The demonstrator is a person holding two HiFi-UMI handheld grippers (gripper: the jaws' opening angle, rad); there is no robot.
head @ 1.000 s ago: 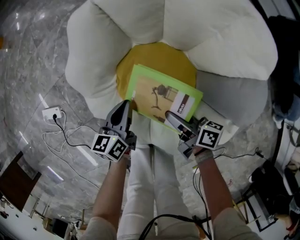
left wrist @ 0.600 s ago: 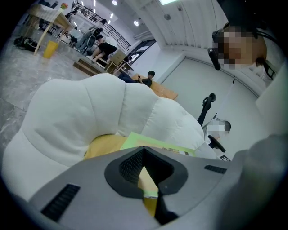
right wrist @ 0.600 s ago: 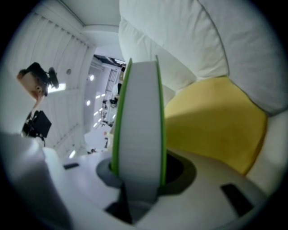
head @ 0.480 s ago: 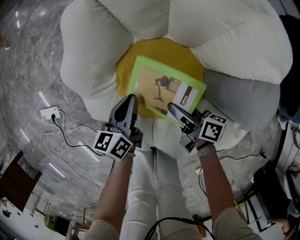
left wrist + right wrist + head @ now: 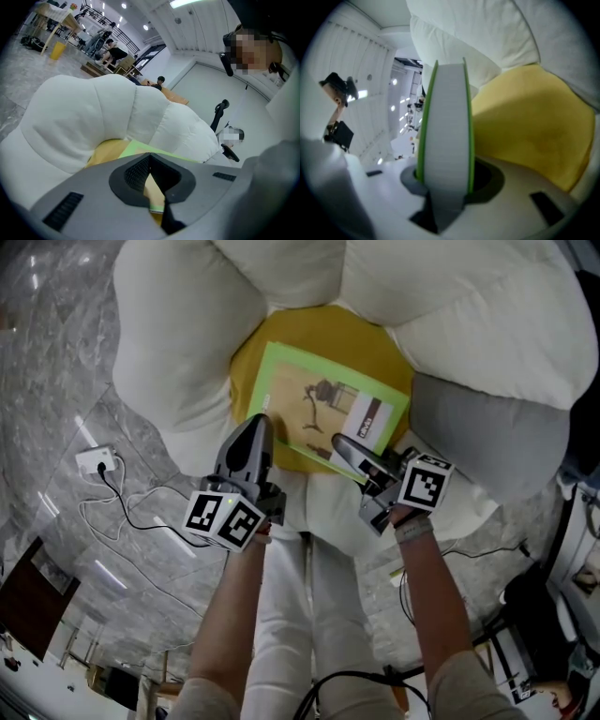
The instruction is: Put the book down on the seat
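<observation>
Green-covered book (image 5: pixel 328 413) — tilted over the yellow centre of the seat (image 5: pixel 370 338), ringed by white petals (image 5: pixel 178 343); low over the cushion or just touching, contact hard to judge. Held by right gripper (image 5: pixel 342 444), clamped on the near edge, page block filling the jaws. At the left corner, left gripper (image 5: pixel 257 424) — tips drawn together, seemingly empty. Step in hand: lowering onto the seat. Next: settle the book flat, then spread the right jaws and back off.
</observation>
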